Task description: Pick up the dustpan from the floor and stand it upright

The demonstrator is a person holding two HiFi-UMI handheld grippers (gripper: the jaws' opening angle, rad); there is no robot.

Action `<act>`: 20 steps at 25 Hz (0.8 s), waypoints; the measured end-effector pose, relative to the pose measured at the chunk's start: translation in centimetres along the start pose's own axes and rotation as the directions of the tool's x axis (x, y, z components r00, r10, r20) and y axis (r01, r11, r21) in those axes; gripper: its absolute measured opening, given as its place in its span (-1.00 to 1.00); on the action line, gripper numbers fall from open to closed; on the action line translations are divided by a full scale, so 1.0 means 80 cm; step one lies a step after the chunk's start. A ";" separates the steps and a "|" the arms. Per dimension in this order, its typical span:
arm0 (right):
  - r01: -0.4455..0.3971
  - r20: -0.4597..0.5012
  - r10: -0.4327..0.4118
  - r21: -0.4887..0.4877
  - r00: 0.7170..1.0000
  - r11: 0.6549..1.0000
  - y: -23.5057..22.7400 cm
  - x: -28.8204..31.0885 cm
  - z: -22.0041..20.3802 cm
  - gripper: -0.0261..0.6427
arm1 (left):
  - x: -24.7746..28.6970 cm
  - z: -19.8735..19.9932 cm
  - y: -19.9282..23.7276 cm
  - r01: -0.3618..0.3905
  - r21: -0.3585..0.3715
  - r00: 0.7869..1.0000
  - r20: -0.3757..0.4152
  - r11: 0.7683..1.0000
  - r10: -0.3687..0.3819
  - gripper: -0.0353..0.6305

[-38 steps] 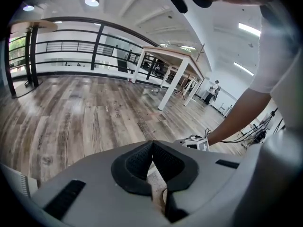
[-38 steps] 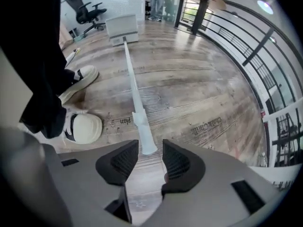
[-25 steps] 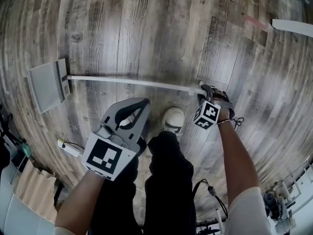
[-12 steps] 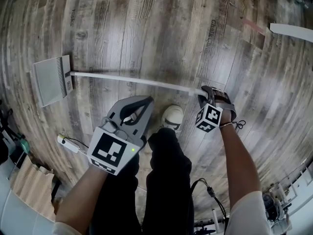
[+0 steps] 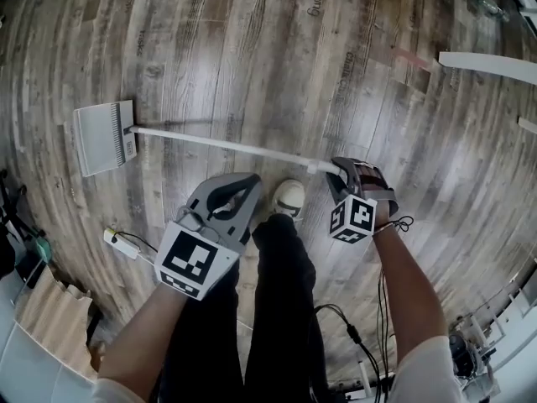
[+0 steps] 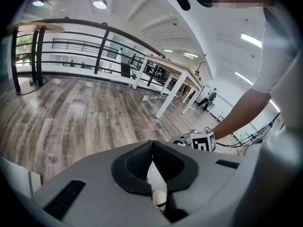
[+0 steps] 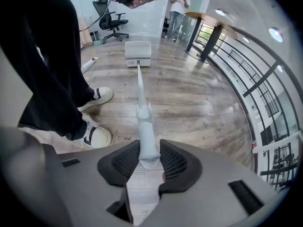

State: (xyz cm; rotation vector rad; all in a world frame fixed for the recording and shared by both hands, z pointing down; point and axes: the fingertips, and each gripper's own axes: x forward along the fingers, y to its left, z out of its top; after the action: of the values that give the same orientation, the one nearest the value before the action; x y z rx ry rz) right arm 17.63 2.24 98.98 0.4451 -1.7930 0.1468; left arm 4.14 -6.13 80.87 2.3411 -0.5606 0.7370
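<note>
The dustpan lies with its grey pan [image 5: 102,137] on the wooden floor at the left. Its long white handle [image 5: 226,145] runs right and rises off the floor to my right gripper [image 5: 342,168]. That gripper is shut on the handle's grey end grip [image 7: 147,143], which sits squeezed between the two black pads; beyond them the pan [image 7: 138,53] shows far down the pole. My left gripper [image 5: 243,179] hangs in front of the person's legs, apart from the dustpan. Its jaws meet at the tips [image 6: 152,144] with nothing held.
A white shoe [image 5: 289,198] stands just below the handle, between the grippers. A small white device with a cable [image 5: 119,243] lies at the lower left near cardboard [image 5: 50,309]. A white beam [image 5: 487,64] lies at upper right. An office chair [image 7: 113,20] and a standing person [image 7: 177,4] are beyond the pan.
Both grippers have risen. The right one has lifted the handle's end off the floor while the pan stays down at the left.
</note>
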 end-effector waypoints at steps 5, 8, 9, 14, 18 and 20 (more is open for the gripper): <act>0.011 0.082 -0.008 -0.041 0.997 0.999 -0.016 -0.087 0.059 -0.49 | -0.043 0.028 -0.022 -0.015 -0.025 1.000 0.009 1.000 0.015 -0.82; 0.006 0.097 -0.001 -0.048 0.995 0.999 -0.021 -0.141 0.090 -0.49 | -0.080 0.043 -0.035 -0.027 -0.037 1.000 0.008 0.999 0.028 -0.82; -0.001 0.097 0.005 -0.044 0.995 0.999 -0.023 -0.160 0.101 -0.49 | -0.093 0.050 -0.038 -0.032 -0.040 0.999 0.007 0.999 0.033 -0.82; 0.008 0.165 0.000 -0.047 0.986 0.999 -0.044 -0.262 0.176 -0.49 | -0.156 0.087 -0.058 -0.051 -0.045 0.998 0.019 0.998 0.052 -0.82; 0.026 0.219 -0.010 -0.075 0.976 0.997 -0.053 -0.323 0.233 -0.49 | -0.200 0.110 -0.074 -0.068 -0.043 0.997 0.035 0.997 0.069 -0.82; 0.030 0.232 -0.010 -0.081 0.973 0.996 -0.054 -0.347 0.253 -0.49 | -0.220 0.119 -0.080 -0.077 -0.049 0.996 0.040 0.996 0.079 -0.82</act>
State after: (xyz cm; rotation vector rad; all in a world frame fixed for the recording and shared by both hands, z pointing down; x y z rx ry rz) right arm 6.60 -2.27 66.48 0.4338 -2.0148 0.0047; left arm -2.20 -4.18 60.96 2.3063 -0.6835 0.7038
